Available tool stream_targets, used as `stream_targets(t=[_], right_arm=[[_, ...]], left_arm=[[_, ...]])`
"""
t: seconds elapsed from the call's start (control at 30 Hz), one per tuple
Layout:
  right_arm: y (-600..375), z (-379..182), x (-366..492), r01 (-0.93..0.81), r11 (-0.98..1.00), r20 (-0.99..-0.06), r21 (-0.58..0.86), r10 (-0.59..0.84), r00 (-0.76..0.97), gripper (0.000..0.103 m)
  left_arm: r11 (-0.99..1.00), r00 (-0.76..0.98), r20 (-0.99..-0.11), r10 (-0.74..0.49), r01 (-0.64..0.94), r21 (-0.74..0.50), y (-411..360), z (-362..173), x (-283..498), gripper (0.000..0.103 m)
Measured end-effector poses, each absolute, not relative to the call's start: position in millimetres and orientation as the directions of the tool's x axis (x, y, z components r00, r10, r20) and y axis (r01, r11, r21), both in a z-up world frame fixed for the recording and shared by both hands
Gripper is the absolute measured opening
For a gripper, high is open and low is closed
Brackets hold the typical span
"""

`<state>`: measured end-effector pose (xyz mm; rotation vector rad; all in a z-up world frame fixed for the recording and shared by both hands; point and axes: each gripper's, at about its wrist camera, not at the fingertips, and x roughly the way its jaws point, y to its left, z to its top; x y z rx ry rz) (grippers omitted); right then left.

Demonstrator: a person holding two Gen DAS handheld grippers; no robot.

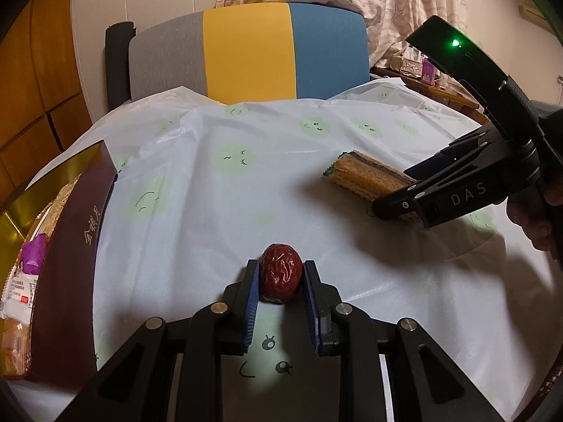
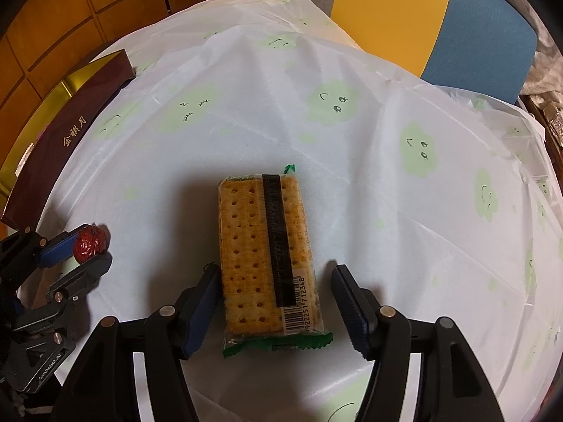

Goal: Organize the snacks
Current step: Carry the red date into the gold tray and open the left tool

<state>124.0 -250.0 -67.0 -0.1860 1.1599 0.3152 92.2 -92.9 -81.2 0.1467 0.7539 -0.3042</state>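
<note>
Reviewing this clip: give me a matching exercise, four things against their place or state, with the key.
Things:
1. date
2. cracker pack
3. brown box
4. chair

Places or states:
A. behind the table's far edge
B. flat on the tablecloth between the open right gripper's jaws
C. clamped in the left gripper
D. at the table's left edge, snacks inside

Pairs: 1-C, 2-B, 3-D, 4-A

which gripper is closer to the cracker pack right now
Right. The right gripper straddles the cracker pack, jaws open; the left gripper sits off to its side, clamping the red date.
</note>
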Motion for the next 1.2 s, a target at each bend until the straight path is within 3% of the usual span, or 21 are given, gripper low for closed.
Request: stream_targets(t=[0.2, 0.53, 0.57, 0.67, 1.2], right_arm=[[-251, -68, 126, -0.328, 0.945, -0.920, 0.010, 0.137, 0.367, 0.072], [-247, -68, 123, -0.341, 0.939, -0.911, -0.032, 0.113, 0.397, 0.072], [-247, -68, 123, -0.344, 0.938, -0.909, -0.039, 0.110, 0.403, 0.071], [-242, -67, 118, -0.372, 0.928, -0.906, -0.022, 0.139, 0.400, 0.048], [-246, -71, 114, -0.383, 0.923, -0.888, -0.030, 0.151, 0.435, 0.049]], left_arm=[[0.946, 0.692, -0.688, -0.218, 0.323, 0.026, -93, -82, 90, 0.024], [0.946, 0.694, -0.686, -0.219, 0.322, 0.024, -93, -81, 90, 0.024], [0.946, 0.694, -0.686, -0.220, 0.322, 0.023, -93, -82, 90, 0.024], [0.947, 0.693, -0.686, -0.221, 0.322, 0.021, -93, -81, 90, 0.024], [0.929, 0.623, -0.724, -0.295, 0.364, -0.064, -84, -62, 82, 0.024]])
